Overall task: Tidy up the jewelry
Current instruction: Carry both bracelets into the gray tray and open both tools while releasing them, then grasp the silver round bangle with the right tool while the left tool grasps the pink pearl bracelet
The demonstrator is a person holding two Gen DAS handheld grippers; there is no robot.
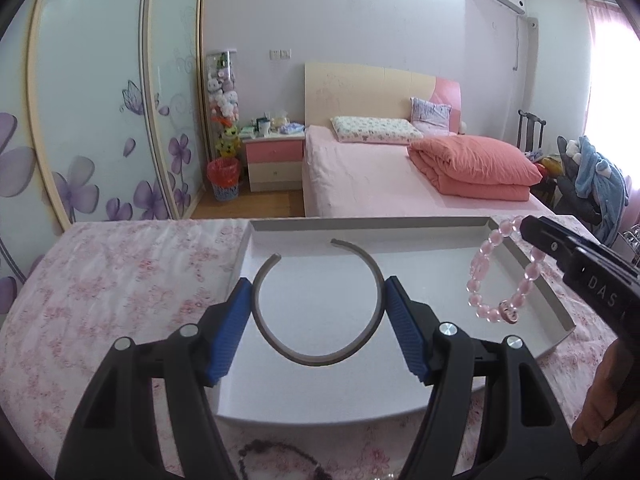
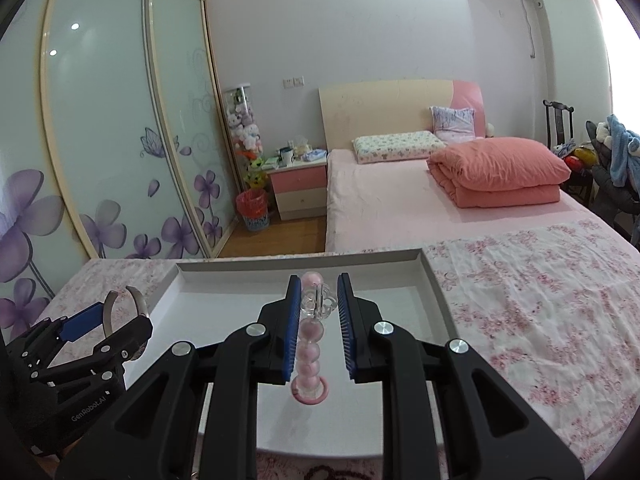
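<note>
Our left gripper (image 1: 318,312) clamped the open bangle (image 1: 316,304); our right gripper (image 2: 318,328), jaws parted, carried the pink bead bracelet (image 2: 311,344) over the tray (image 2: 436,280).

- Bright daylight floods from a window (image 1: 612,92) at the right edge, blown out to white.
- Fisheye bending curves the wardrobe doors (image 2: 120,140); corners go black.

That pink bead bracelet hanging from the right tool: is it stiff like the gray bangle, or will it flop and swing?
Probably floppy: the pink bead bracelet droops in a loose loop from the right tool, over the white tray, so it may swing. Its round, glossy beads look slippery. The gray bangle keeps its open curve in the left tool, suggesting stiffness.
</note>
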